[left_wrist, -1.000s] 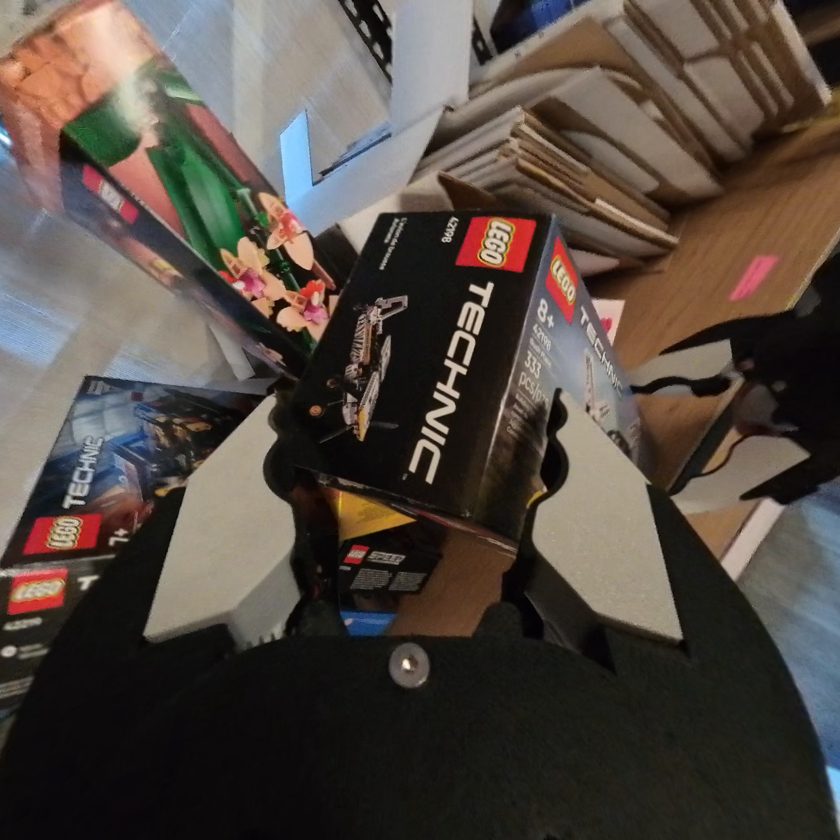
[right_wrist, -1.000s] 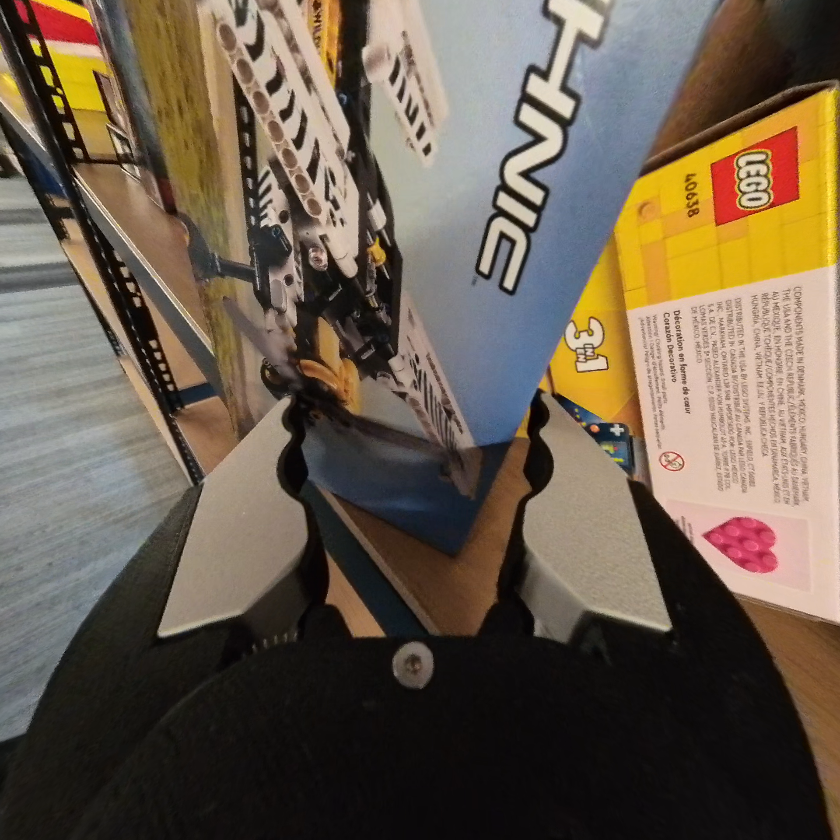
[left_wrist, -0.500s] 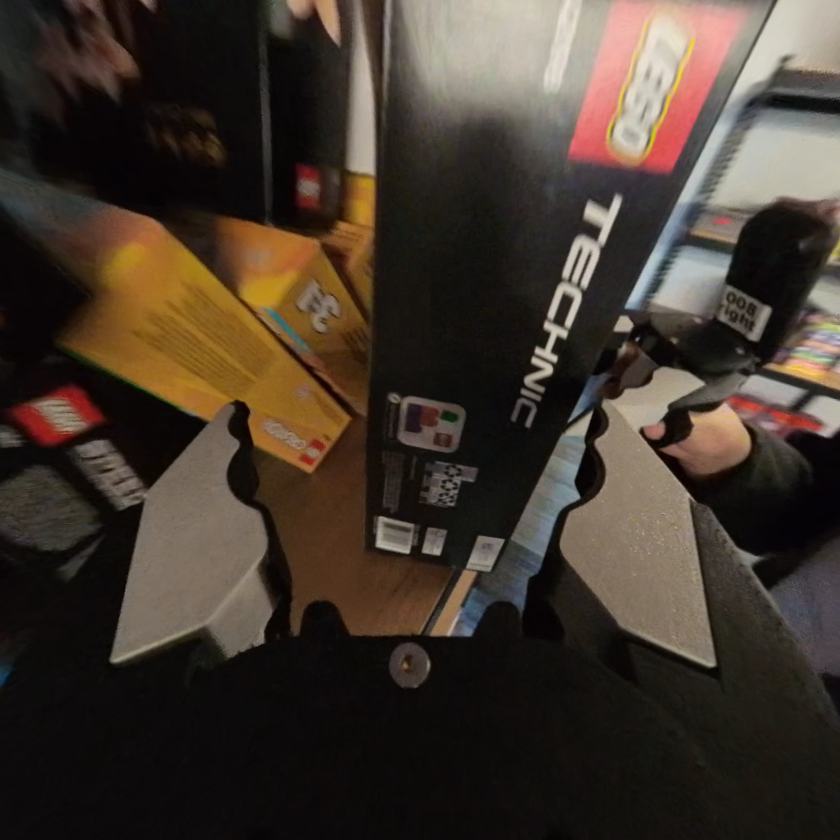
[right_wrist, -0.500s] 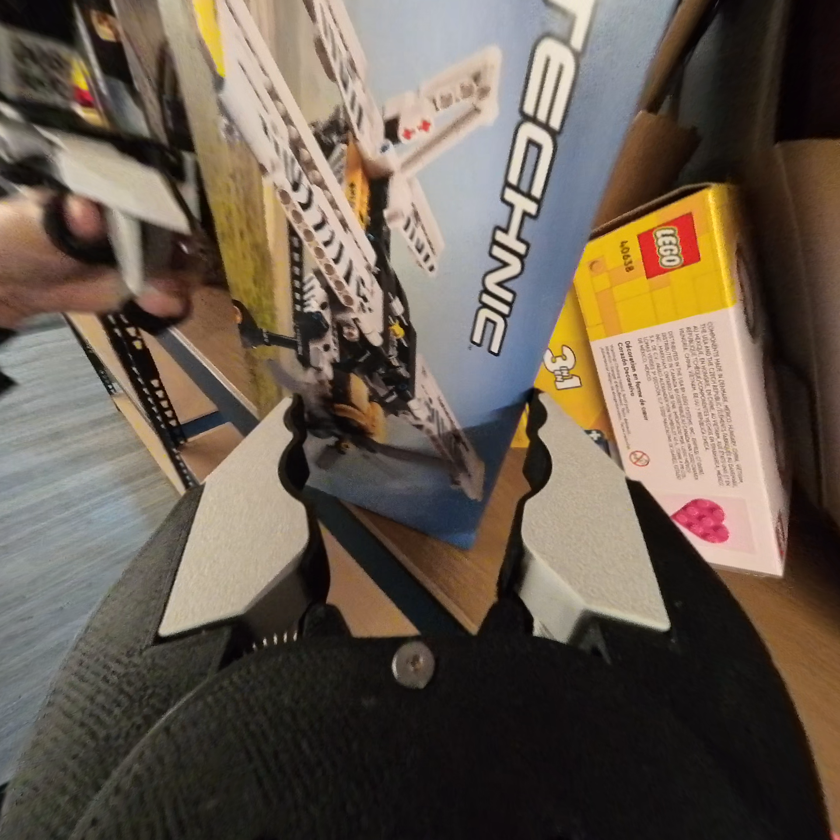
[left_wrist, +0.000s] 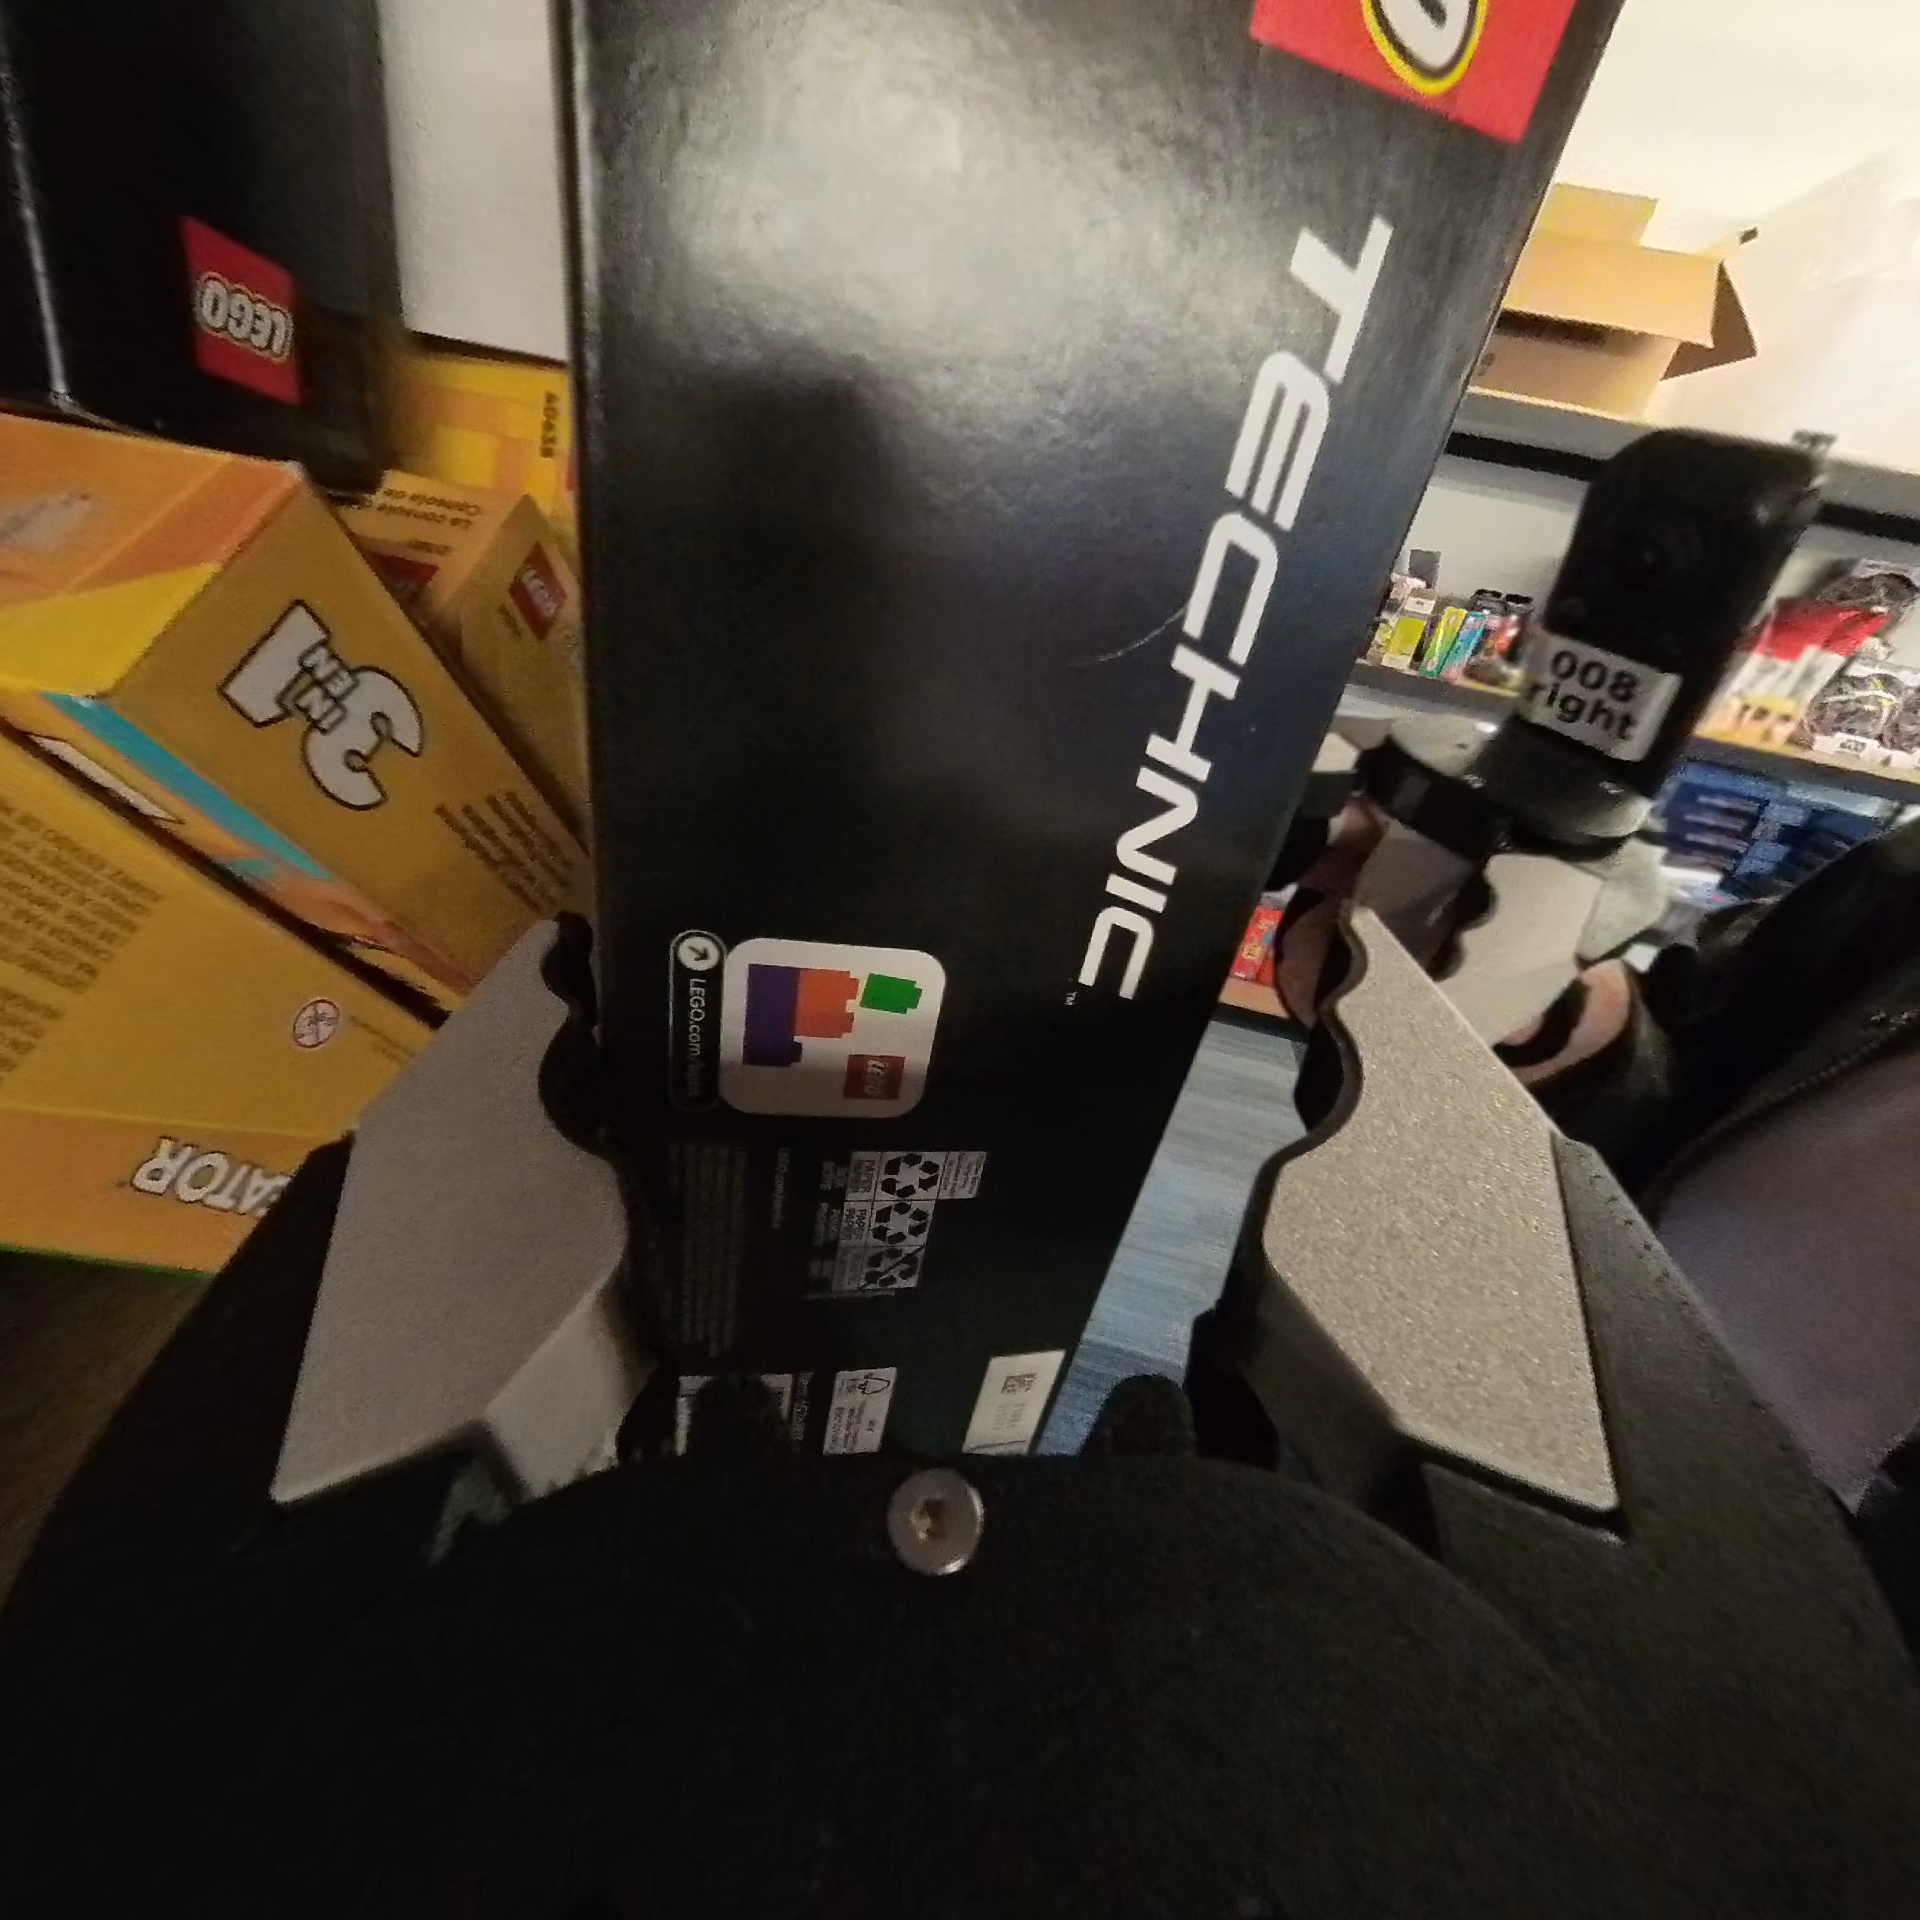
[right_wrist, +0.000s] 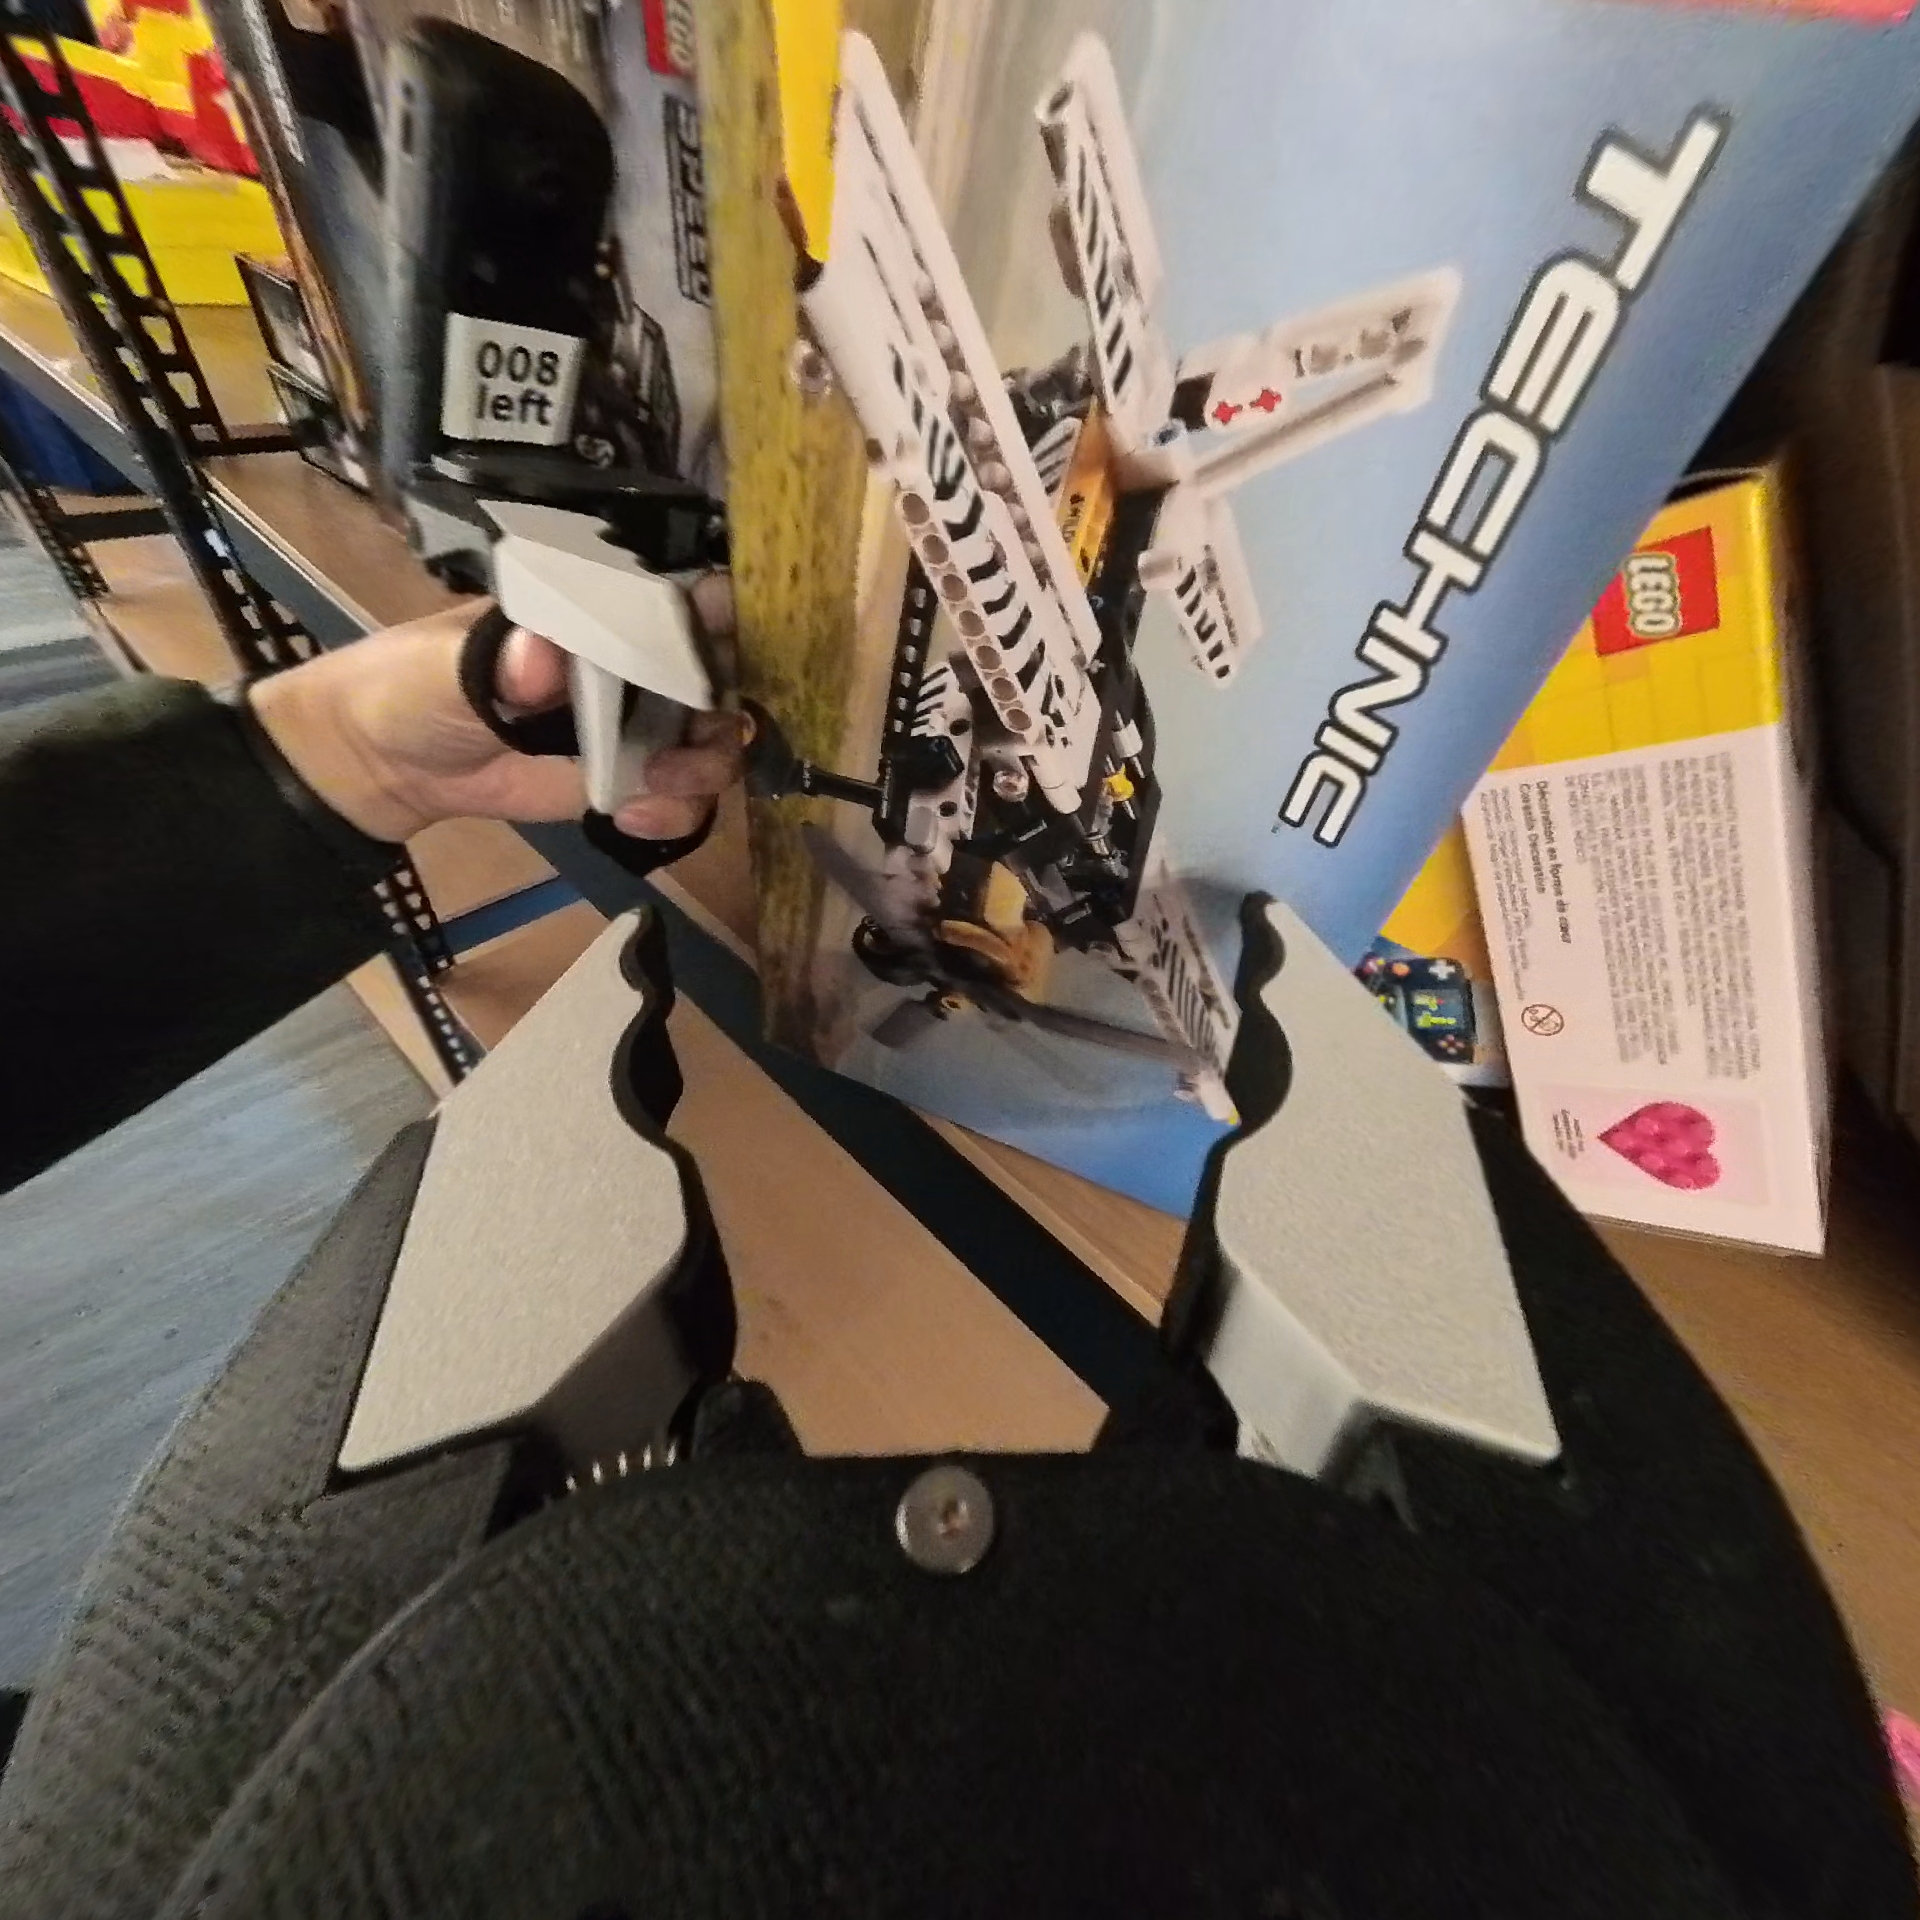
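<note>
A tall toy-set box (left_wrist: 935, 623) stands on end at the front edge of a wooden shelf (right_wrist: 894, 1288), its lower corner close to the dark metal lip. The left claw (left_wrist: 945, 1049) straddles the box's black narrow side: the left finger (left_wrist: 457, 1226) lies against the box edge, while a gap of floor shows between the box and the right finger (left_wrist: 1434, 1216), so a firm grip cannot be told. The right claw (right_wrist: 951, 977) is spread wide and empty, just in front of the box's blue front face, with bare shelf between its fingers.

Only the right wrist view shows that front face with a white plane model, a yellow-and-white box (right_wrist: 1662, 894) just to its right, and a hand (right_wrist: 436, 727) working the left claw. Only the left wrist view shows tilted yellow boxes (left_wrist: 239, 790) crowding the box's left, and an open cardboard carton (left_wrist: 1621, 312) on far shelving. Grey floor lies below the shelf.
</note>
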